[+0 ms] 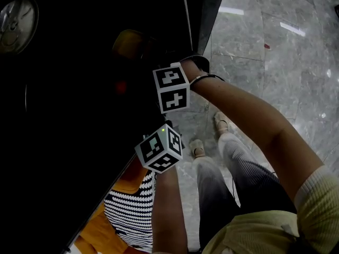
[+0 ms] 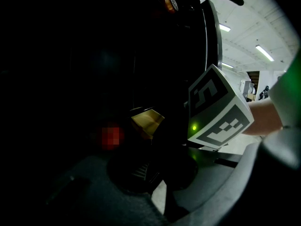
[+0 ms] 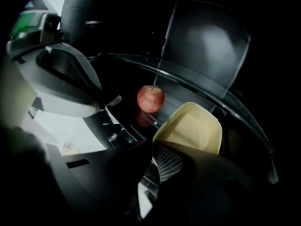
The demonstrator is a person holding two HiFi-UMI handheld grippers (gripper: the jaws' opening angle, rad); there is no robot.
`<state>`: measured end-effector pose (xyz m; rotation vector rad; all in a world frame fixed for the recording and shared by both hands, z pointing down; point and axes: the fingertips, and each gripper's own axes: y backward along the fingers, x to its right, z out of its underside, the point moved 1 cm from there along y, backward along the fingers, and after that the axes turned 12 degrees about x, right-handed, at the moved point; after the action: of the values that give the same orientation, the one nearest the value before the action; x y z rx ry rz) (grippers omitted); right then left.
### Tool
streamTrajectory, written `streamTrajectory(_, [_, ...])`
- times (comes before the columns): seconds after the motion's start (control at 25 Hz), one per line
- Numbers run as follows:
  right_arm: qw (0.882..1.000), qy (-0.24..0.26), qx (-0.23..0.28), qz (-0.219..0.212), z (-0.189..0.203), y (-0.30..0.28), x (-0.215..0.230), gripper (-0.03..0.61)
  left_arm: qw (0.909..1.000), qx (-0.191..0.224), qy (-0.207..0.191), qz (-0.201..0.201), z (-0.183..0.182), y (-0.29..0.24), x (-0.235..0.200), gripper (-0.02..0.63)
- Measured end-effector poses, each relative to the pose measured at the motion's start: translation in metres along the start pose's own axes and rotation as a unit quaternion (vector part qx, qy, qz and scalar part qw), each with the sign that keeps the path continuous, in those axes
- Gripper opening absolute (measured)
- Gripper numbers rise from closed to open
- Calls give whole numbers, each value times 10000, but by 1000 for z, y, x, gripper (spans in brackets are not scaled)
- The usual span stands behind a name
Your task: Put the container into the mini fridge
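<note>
A cream-yellow container (image 3: pixel 193 131) is tilted inside the dark mini fridge (image 1: pixel 63 142), below its glass shelf (image 3: pixel 211 86). My right gripper (image 3: pixel 181 147) is shut on its near rim, and a mesh pad (image 3: pixel 165 164) presses from below. In the head view the container (image 1: pixel 130 44) shows dimly past the right gripper's marker cube (image 1: pixel 172 91). A red apple (image 3: pixel 150 98) sits deeper in the fridge. The left gripper's cube (image 1: pixel 159 148) hangs just below the right one. The left gripper's grey finger (image 3: pixel 70 74) shows at the fridge opening, with its jaws apart and nothing between them. The left gripper view shows the container (image 2: pixel 146 121) and the right cube (image 2: pixel 218 109).
The fridge's front edge (image 1: pixel 193 20) runs along the grey marble floor (image 1: pixel 275 62). The person's legs and shoes (image 1: pixel 222 123) stand right beside the fridge. A striped and orange garment (image 1: pixel 130 210) shows at the bottom. A round metal object (image 1: pixel 16 17) lies on top at the far left.
</note>
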<state>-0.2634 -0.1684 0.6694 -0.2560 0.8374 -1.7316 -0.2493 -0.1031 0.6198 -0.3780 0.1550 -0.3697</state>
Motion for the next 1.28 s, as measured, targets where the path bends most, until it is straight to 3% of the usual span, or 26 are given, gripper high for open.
streamTrajectory(0.36, [9972,-456,530,259,-7,-1,8,37,10000,80,35,39,-5,-1,4,25])
streamTrajectory(0.52, [9886,-1129,889,459,-10,9,15,38,9999,71,82,40,-5,-1,4,25])
streamTrajectory(0.76, [9786,-1489,1143,840,-8,32,12,58,9998,59,24,184,-7,1,12,25])
streamTrajectory(1.12, [9548,-2226,1296,1485,1,81,4,35,9989,29,32,461,-24,13,27,25])
streamTrajectory(1.28, [9379,-2644,1398,1755,1,107,4,35,9981,7,10,614,-34,20,34,25])
